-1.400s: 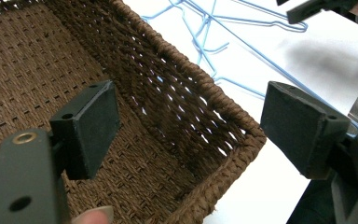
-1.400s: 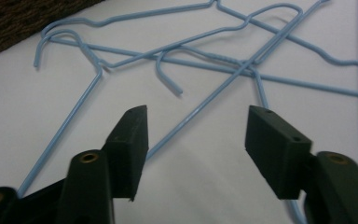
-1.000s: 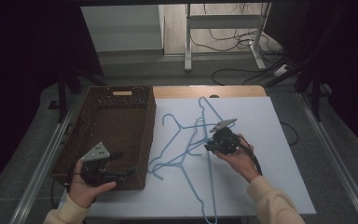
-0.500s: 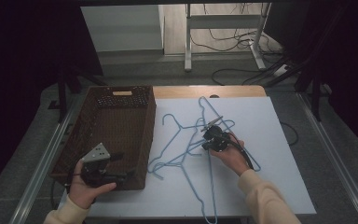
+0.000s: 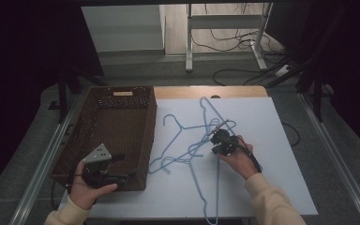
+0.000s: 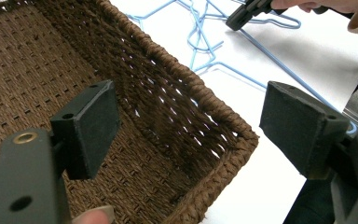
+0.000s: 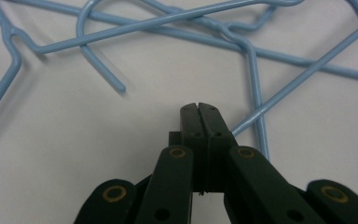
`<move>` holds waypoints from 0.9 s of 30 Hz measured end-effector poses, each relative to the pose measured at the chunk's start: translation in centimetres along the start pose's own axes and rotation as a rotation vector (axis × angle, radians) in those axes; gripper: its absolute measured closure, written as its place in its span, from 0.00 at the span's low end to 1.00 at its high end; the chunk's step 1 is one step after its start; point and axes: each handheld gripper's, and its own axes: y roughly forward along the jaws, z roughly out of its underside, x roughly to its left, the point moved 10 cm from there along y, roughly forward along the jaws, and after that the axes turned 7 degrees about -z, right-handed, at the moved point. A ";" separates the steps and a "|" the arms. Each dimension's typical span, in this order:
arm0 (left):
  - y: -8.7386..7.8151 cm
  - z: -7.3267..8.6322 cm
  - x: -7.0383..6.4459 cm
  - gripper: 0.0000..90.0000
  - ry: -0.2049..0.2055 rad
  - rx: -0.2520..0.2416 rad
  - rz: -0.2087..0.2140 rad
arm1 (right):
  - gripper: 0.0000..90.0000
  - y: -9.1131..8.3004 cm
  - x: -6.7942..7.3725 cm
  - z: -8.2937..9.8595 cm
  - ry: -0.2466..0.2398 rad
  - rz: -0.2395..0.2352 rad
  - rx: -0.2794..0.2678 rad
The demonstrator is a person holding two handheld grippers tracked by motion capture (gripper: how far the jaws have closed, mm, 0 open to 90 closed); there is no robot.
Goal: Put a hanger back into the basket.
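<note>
- Right gripper [image 7: 199,108]: jaws pressed flat together with nothing visibly between them; the tips sit on the white table [image 5: 272,154] just beside a wire of the blue hangers [image 5: 192,140], a little right of the table's centre.
- Left gripper [image 6: 191,126]: jaws spread wide and empty, held over the basket [image 5: 75,140] at its 5 o'clock corner.
- Hangers: a loose tangle at the table's centre, wires crossing one another; a hook [image 7: 98,56] lies at the 10 o'clock side of the right jaws, and a straight bar [image 7: 256,93] runs away from them at 1 o'clock.
- Step in hand, as judged: picking up one hanger from the pile.
- Advice: part the jaws before going further, set them astride one single wire, and choose a spot away from the crossings so that a neighbour is not dragged along. Grip near the hook or neck for balance; lift slowly to let the tangle fall free.
- Basket: brown woven, at 9 o'clock of the hangers; what shows of its floor is bare, holding no hanger.
</note>
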 end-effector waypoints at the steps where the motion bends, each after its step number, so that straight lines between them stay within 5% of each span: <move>1: 0.0 0.0 0.0 0.22 0.000 0.001 0.000 | 1.00 -0.1 -0.1 0.1 0.001 0.004 0.002; 7: -0.1 -0.2 -0.1 0.22 0.006 -0.006 0.000 | 1.00 -0.3 0.2 0.2 -0.007 -0.018 -0.016; 12: 0.1 -0.1 -0.1 0.22 0.006 -0.003 0.000 | 0.96 -0.8 3.3 -2.4 -0.105 -0.120 -0.099; 20: 0.1 0.0 -0.1 0.22 0.005 0.000 -0.001 | 0.76 1.0 7.2 -5.1 -0.225 -0.200 -0.102; 27: 0.0 0.1 -0.1 0.22 0.005 0.001 -0.003 | 0.69 2.7 8.2 -5.3 -0.266 -0.216 -0.038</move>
